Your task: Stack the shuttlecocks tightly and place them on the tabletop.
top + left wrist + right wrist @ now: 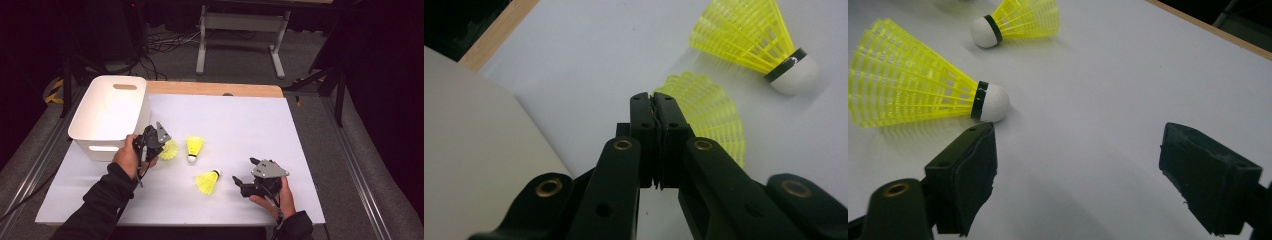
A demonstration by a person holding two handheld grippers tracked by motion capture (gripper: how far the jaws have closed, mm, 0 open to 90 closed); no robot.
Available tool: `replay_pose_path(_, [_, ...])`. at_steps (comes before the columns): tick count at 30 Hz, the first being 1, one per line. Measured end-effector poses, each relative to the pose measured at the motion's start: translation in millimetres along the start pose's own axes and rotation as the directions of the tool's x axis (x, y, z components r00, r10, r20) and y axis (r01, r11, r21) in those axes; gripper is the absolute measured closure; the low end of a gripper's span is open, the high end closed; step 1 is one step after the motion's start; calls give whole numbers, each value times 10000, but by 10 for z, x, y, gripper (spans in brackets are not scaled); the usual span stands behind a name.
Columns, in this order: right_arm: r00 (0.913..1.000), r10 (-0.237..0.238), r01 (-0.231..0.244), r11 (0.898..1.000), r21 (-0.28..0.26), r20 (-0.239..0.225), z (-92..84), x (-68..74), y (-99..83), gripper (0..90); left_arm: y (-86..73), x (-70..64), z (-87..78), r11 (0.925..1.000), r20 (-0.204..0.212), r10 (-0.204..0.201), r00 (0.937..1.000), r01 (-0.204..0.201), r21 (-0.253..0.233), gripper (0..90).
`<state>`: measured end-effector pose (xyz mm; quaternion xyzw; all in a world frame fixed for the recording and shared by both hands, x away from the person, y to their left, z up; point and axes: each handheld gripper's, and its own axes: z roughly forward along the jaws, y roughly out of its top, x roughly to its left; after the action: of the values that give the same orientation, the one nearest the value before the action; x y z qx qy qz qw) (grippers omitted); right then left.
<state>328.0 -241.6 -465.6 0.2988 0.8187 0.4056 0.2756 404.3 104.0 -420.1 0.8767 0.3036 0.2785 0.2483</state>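
shuttlecock [719, 117] yellow mesh skirt, pinched in closed left gripper [654, 102]; right gripper [1075, 160] wide open, empty.

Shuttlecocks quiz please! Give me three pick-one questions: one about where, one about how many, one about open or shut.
1. Where on the table is the white bin?
A. left side
B. right side
C. middle

2. How many yellow shuttlecocks are there?
A. two
B. three
C. five

3. How are the right gripper jaws?
A. wide open
B. shut on a shuttlecock
C. shut on nothing

Answers: 1 A, the bin sits at the table's left edge. 2 B, three show in the high view. 3 A, bare table shows between its pads.
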Motion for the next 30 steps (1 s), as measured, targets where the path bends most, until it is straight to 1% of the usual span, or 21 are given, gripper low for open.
replay_pose_path(1, [10000,21,-21,10000,32,-16,2,4,-1,164,24,-8,20,10000,48,-19,10000,19,-11,880])
replay_pose_path(3, [10000,-13,13,10000,50,-41,8,6,-1,163,78,-29,62,10000,-9,52,10000,-52,-15,869])
replay_pose_path(4, [10000,-17,18,10000,60,-54,11,7,-2,163,78,-29,62,10000,-9,52,10000,-52,-15,869])
replay_pose_path(5, [10000,-16,16,10000,72,-66,13,7,-3,163,144,-59,120,9999,-3,154,9999,-154,-14,868])
replay_pose_path(6, [10000,-16,16,10000,78,-68,13,6,-5,162,166,-72,139,9998,-26,201,9998,-201,30,867])
replay_pose_path(8, [10000,-14,14,10000,86,-68,13,4,-7,162,228,-88,195,9998,136,201,9997,-202,87,866])
replay_pose_path(9, [10000,-5,6,10000,87,-67,12,2,-9,162,261,-92,225,9996,137,258,9996,-260,124,867])
replay_pose_path(10, [10000,0,1,10000,86,-71,11,2,-9,162,261,-92,225,9996,137,258,9996,-260,124,870])
replay_pose_path(11, [10000,-9,9,10000,85,-81,11,2,-9,162,327,-103,285,9993,201,272,9994,-277,233,880])
replay_pose_path(12, [10000,-19,19,10000,88,-89,12,3,-9,161,365,-104,309,9986,71,382,9992,-384,362,884])
replay_pose_path(13, [9999,-29,30,10000,91,-103,13,4,-9,161,395,-106,332,9984,33,367,9993,-369,434,887])
replay_pose_path(14, [9999,-43,44,9999,105,-128,13,6,-9,161,421,-101,354,9985,183,313,9993,-321,445,888])
replay_pose_path(16, [9999,-69,71,9999,111,-150,14,9,-8,161,463,-99,398,9976,256,338,9991,-353,597,893])
replay_pose_path(18, [9998,-99,101,9999,109,-162,14,9,-9,161,507,-81,451,9974,304,184,9994,-205,685,892])
replay_pose_path(20, [9998,-99,101,9999,118,-161,13,6,-10,160,533,-66,495,9975,300,130,9995,-150,690,890])
replay_pose_path(21, [9998,-93,95,9999,113,-164,11,5,-10,160,544,-59,508,9968,328,74,9994,-99,788,890])
replay_pose_path(24, [9998,-86,88,9999,113,-172,8,5,-11,160,563,-47,544,9972,379,-29,9993,0,746,885])
replay_pose_path(26, [9998,-111,112,9999,111,-173,11,4,-11,157,563,-38,559,9973,488,-226,9986,191,711,874])
replay_pose_path(27, [9998,-119,121,9999,117,-185,12,5,-11,157,562,-33,570,9976,457,-305,9985,276,628,848])
replay_pose_path(28, [9997,-126,128,9998,129,-186,14,6,-12,157,562,-27,571,9973,440,-344,9984,314,661,835])
replay_pose_path(30, [9997,-137,140,9998,146,-188,17,6,-12,156,561,-19,583,9976,478,-397,9981,369,585,836])
